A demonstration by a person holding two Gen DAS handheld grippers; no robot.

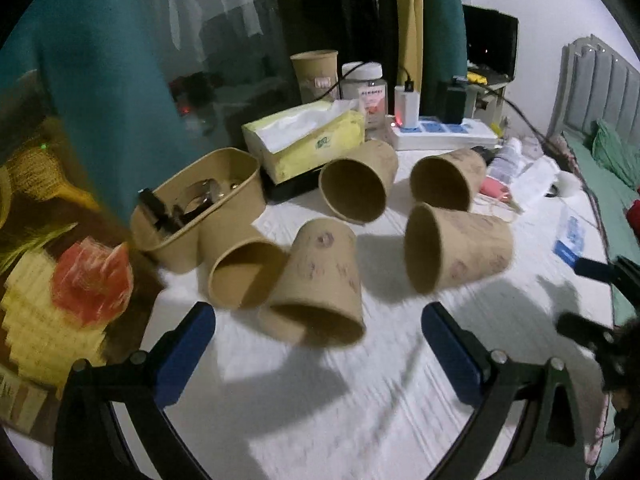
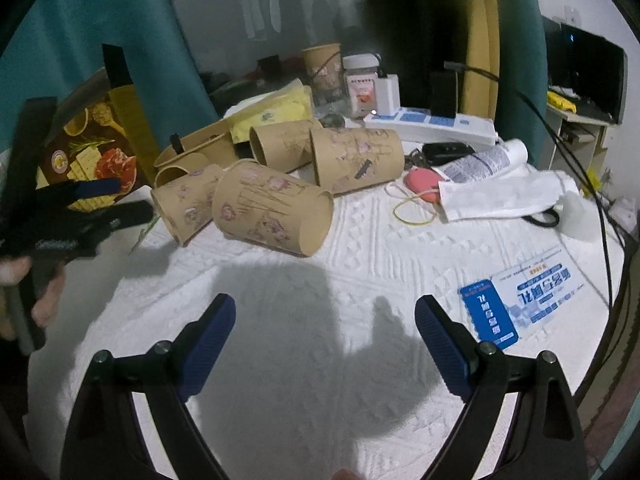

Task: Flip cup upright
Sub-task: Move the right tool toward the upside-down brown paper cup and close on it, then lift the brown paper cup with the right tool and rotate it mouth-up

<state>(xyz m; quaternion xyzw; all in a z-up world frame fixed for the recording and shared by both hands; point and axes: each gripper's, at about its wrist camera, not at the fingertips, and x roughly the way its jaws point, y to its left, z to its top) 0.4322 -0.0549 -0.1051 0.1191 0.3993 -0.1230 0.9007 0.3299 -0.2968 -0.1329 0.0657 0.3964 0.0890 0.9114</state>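
Note:
Several brown paper cups lie on their sides on the white cloth. In the left wrist view the nearest cup (image 1: pixel 316 292) lies just ahead of my open, empty left gripper (image 1: pixel 318 322), mouth toward me. Others lie beside it (image 1: pixel 240 272), to the right (image 1: pixel 456 252) and behind (image 1: pixel 356 184), (image 1: pixel 448 180). In the right wrist view my right gripper (image 2: pixel 324 312) is open and empty over bare cloth, short of the nearest cup (image 2: pixel 272 208). The left gripper (image 2: pixel 96 208) shows at the left edge there.
A paper bowl (image 1: pixel 200 204) with metal items sits at the left, a tissue box (image 1: pixel 308 136) behind it. A power strip (image 1: pixel 444 132), jar (image 1: pixel 364 92) and upright cup (image 1: pixel 316 72) stand at the back. A leaflet (image 2: pixel 520 300), rubber band (image 2: pixel 412 208) and bottle (image 2: pixel 484 160) lie right.

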